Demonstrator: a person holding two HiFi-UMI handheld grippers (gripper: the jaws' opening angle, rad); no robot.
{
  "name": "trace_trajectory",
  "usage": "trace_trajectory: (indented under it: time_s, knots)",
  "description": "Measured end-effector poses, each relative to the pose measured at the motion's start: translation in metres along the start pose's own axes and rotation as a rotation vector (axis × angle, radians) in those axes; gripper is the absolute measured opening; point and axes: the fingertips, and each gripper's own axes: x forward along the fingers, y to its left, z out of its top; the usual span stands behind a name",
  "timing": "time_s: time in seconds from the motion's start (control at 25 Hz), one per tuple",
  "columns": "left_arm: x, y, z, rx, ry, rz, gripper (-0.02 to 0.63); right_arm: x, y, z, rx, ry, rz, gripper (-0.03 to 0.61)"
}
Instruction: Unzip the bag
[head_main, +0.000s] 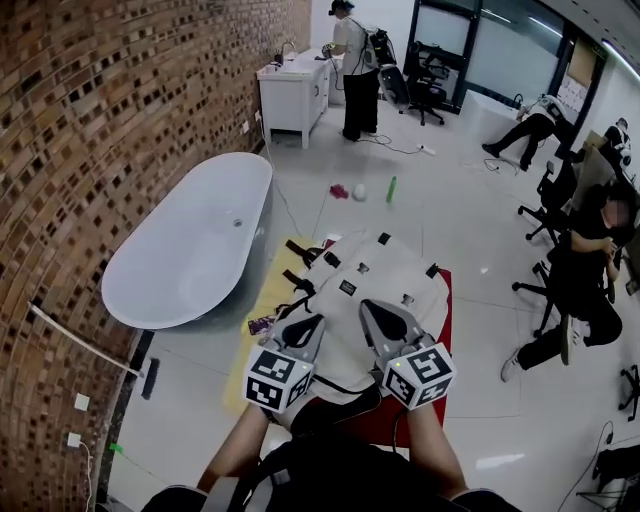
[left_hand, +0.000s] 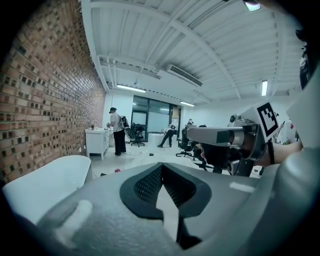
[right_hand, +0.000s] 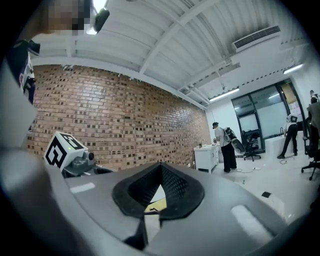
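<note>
Grippers sit side by side at lower centre of the head view, raised above the floor. The left gripper (left_hand: 162, 166) has its jaws closed tip to tip, and the right gripper (right_hand: 161, 165) has its jaws pressed together the same way. Just beyond them, at the middle of the head view, lies the cream bag (head_main: 385, 268) with black buckles, flat on a red mat (head_main: 443, 325) beside a yellow mat (head_main: 268, 285). A white bathtub (head_main: 190, 240) stands at left along the brick wall (head_main: 100, 120).

Grey left gripper (head_main: 312, 324), grey right gripper (head_main: 376, 308), black-and-white marker cubes (head_main: 278, 378)
</note>
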Motion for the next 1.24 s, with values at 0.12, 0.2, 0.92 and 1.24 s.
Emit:
trace_trajectory:
  time_s: [0.12, 0.2, 0.92, 1.24]
  knots:
    - [0.001, 0.002, 0.004, 0.002, -0.006, 0.006, 0.003, 0.002, -0.001, 0.001, -0.013, 0.005, 0.009, 0.005]
    - [0.002, 0.002, 0.007, 0.005, -0.012, 0.008, 0.003, 0.004, -0.002, 0.002, -0.024, 0.005, 0.014, 0.005]
    - [0.017, -0.012, 0.016, 0.015, -0.010, -0.003, 0.003, -0.002, -0.014, 0.006, -0.030, 0.006, 0.035, 0.005]
    - [0.018, -0.015, 0.017, 0.015, -0.009, 0.005, 0.003, -0.005, -0.017, 0.010, -0.023, -0.003, 0.043, 0.005]
